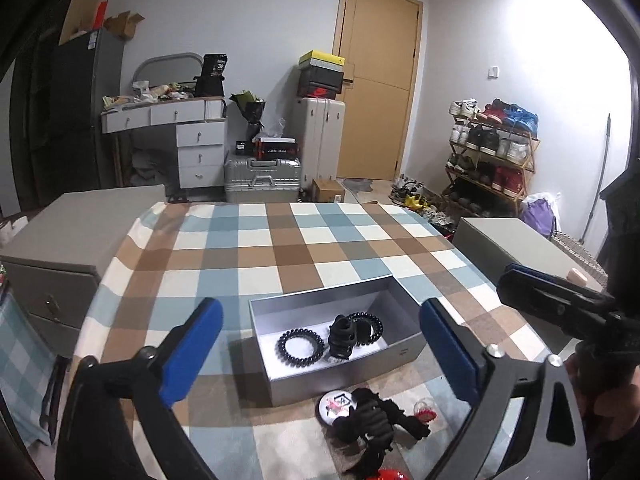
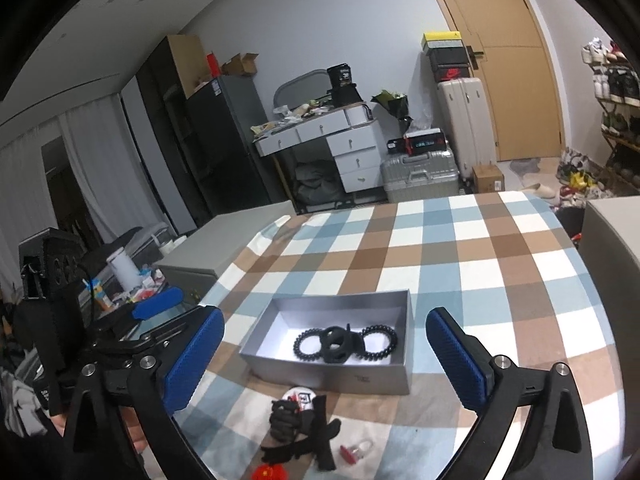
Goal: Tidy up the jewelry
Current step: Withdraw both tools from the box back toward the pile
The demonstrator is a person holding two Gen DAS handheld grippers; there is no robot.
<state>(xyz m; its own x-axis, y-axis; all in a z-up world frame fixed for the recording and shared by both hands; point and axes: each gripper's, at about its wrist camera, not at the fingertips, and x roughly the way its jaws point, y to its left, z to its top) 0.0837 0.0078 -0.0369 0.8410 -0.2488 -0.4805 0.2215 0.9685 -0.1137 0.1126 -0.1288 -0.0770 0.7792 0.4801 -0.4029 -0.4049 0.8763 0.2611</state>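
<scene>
Nearest the lenses: loose black hair accessories (image 2: 298, 428) heaped on the checked tablecloth (image 2: 440, 248), beside a round badge (image 1: 334, 404) and a small red-and-clear clip (image 2: 356, 450), just in front of the grey box (image 1: 400, 354). Inside box: two coil hair ties (image 2: 308, 344) flanking a black claw clip (image 1: 342, 338). Left gripper (image 1: 320, 360) spread wide, empty. Right gripper (image 2: 324, 364) likewise parted, empty. Likely light, springy, prone to tangle. Pinch across one coil strand or the clip's rigid spine; expect neighbours to drag along.
</scene>
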